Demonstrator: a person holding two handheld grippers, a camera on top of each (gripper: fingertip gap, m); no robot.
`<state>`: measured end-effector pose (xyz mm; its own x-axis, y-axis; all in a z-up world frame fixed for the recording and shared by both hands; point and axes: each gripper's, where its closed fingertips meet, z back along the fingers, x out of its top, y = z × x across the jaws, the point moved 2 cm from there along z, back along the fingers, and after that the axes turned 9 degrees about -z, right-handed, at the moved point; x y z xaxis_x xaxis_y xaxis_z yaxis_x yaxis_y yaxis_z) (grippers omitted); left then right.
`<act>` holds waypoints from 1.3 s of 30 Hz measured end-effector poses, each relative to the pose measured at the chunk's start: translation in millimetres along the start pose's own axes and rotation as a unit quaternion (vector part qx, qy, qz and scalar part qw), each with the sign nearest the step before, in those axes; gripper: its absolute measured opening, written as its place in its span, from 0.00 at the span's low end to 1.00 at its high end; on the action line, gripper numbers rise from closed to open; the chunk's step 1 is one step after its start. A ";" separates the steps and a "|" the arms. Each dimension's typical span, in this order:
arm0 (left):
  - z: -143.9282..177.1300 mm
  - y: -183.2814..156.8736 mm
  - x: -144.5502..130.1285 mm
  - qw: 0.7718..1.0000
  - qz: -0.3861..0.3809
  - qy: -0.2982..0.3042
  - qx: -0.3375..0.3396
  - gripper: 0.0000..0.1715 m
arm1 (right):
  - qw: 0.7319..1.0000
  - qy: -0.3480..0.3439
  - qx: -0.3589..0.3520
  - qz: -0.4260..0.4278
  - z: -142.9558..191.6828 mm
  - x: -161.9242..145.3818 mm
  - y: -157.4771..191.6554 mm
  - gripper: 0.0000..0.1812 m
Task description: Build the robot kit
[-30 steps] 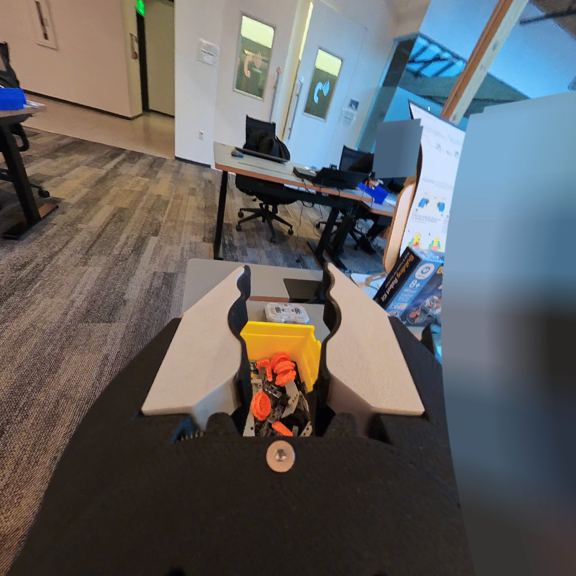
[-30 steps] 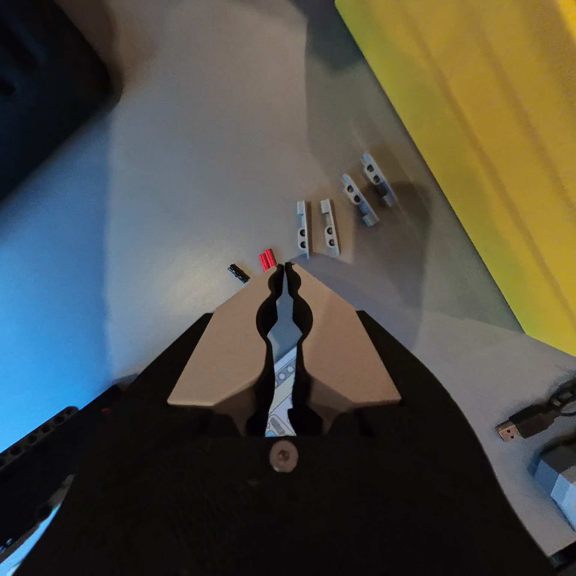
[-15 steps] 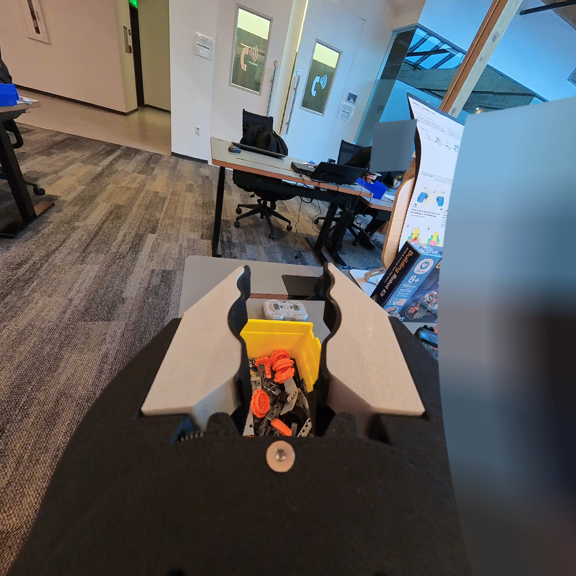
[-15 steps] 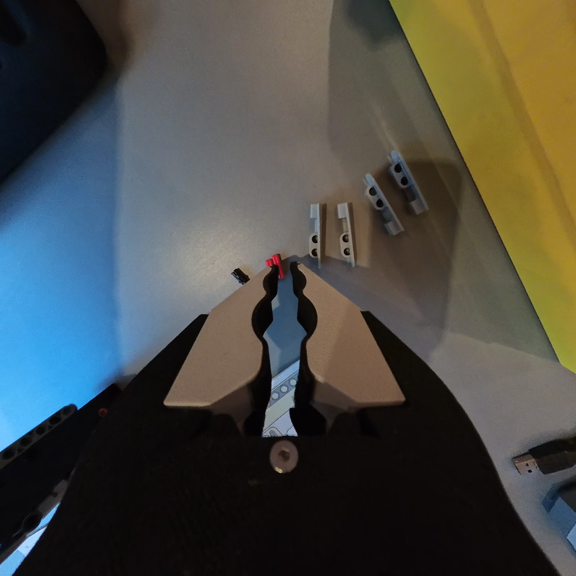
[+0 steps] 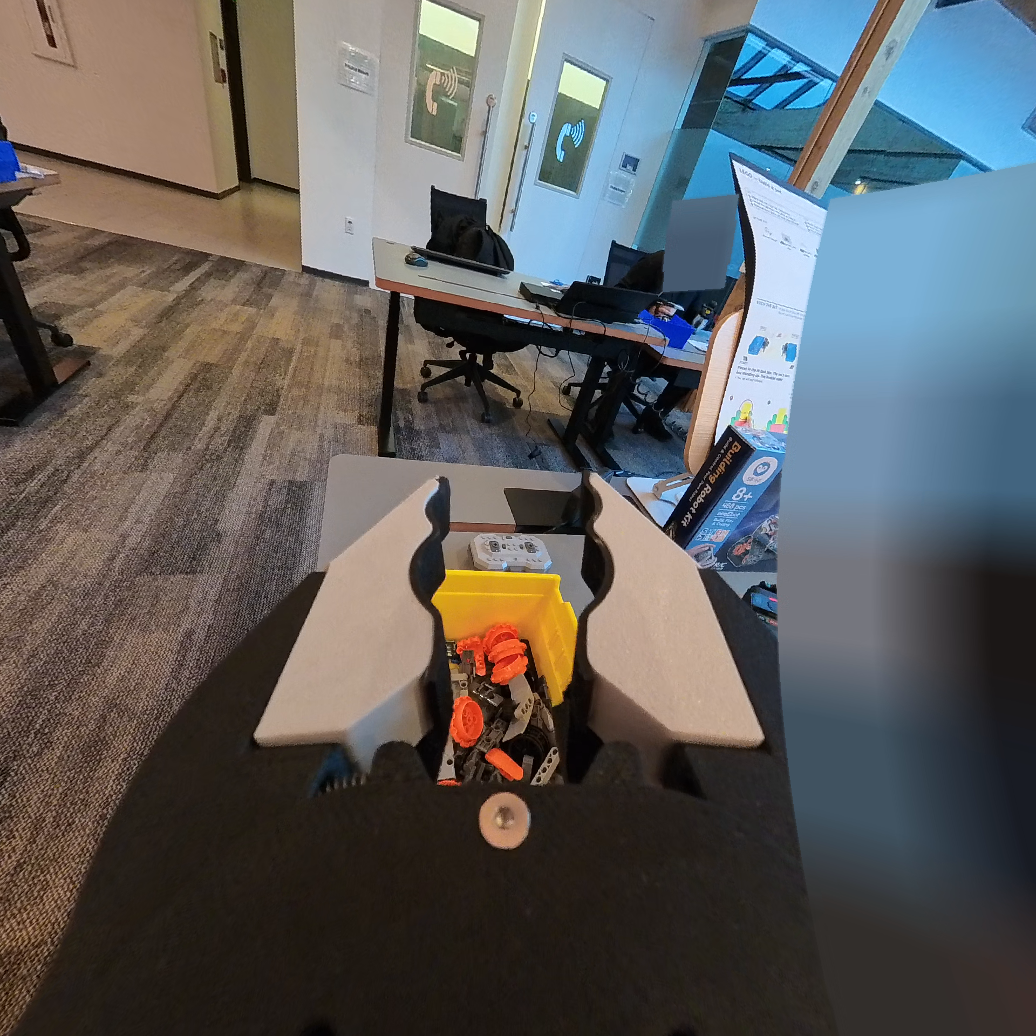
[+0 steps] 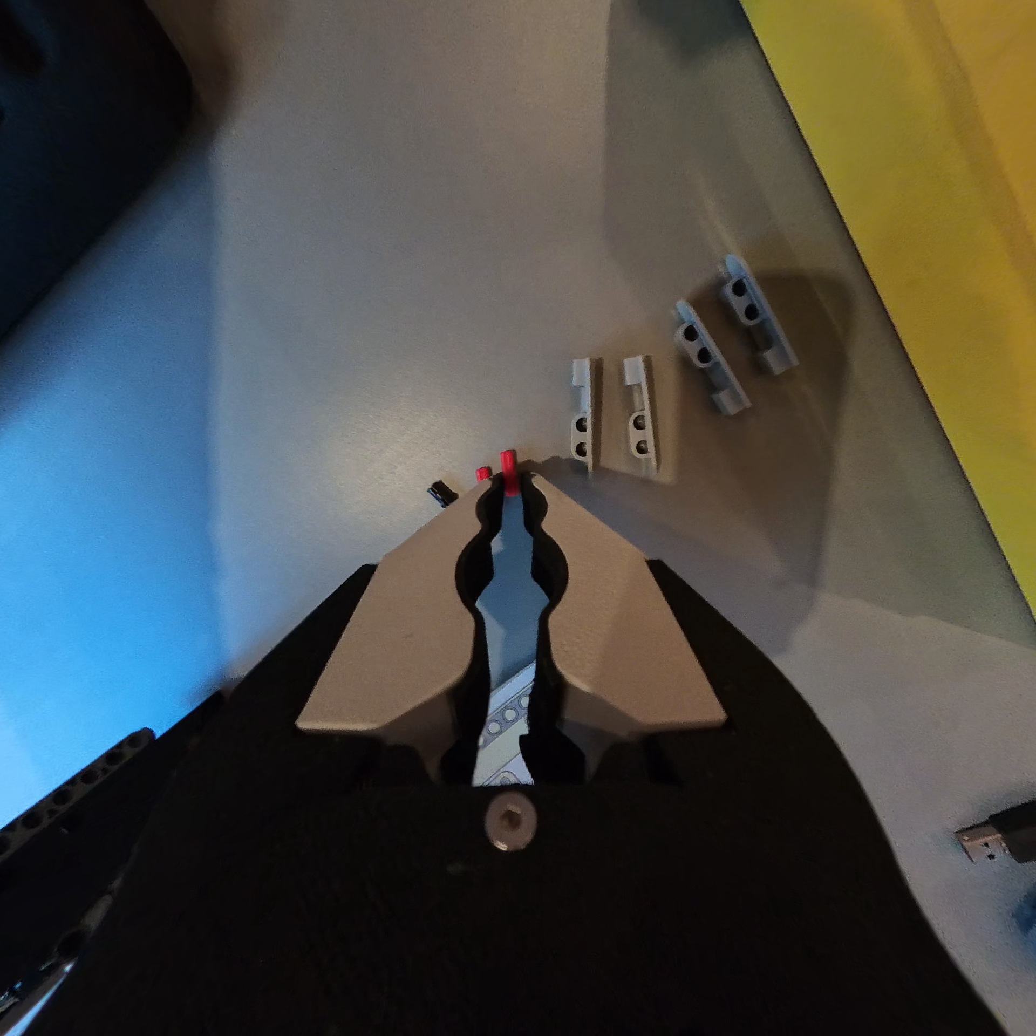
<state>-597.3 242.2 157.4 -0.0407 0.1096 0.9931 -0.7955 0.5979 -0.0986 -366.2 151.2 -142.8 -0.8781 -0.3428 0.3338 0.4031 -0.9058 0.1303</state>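
My right gripper (image 6: 508, 479) is shut on a small red pin (image 6: 508, 462) that sticks out past its fingertips, just over the grey table (image 6: 392, 224). A second red pin (image 6: 482, 473) and a black pin (image 6: 441, 493) lie just left of the tips. Several grey angled beams (image 6: 642, 417) lie to the right. My left gripper (image 5: 513, 493) is open and empty, held above a yellow bin (image 5: 555, 633) of orange wheels (image 5: 504, 653) and grey parts.
A yellow bin wall (image 6: 925, 224) runs along the right of the right wrist view. A USB plug (image 6: 992, 841) lies at lower right and a black holed beam (image 6: 84, 785) at lower left. A grey hub (image 5: 509, 550) and a kit box (image 5: 729, 504) stand beyond the bin. My right fingertips sit around 40 centimeters from my left ones. The left gripper is farther from the USB plug (image 6: 992, 841), some 40 centimeters, than the right, some 20 centimeters.
My right gripper has closed on one of the two red pins, parting it from the other. The left gripper has stayed open over the bin and barely shifted.
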 end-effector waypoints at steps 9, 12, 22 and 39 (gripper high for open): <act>-2.3 -2.0 -1.1 1.000 -0.003 0.005 -0.002 0.26 | 1.000 -0.001 -0.014 -0.009 4.1 1.9 -4.0 0.02; -3.0 -2.4 -1.4 1.000 -0.003 0.006 -0.004 0.26 | 0.996 0.002 -0.049 -0.078 24.9 -10.3 -30.3 0.02; 0.1 -2.0 0.3 1.000 0.002 -0.002 -0.010 0.26 | 0.886 -0.100 0.080 -0.446 40.5 -62.3 -54.9 0.01; -3.4 -6.4 -0.6 1.000 -0.005 0.005 -0.015 0.26 | 0.875 -0.101 0.060 -0.469 32.3 -65.4 -53.7 0.01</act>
<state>-590.2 241.0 157.2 -0.0266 0.1109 0.9935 -0.7770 0.6230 -0.0904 -322.1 230.3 -141.5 -0.7788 0.6001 0.1828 -0.4366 -0.7278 0.5288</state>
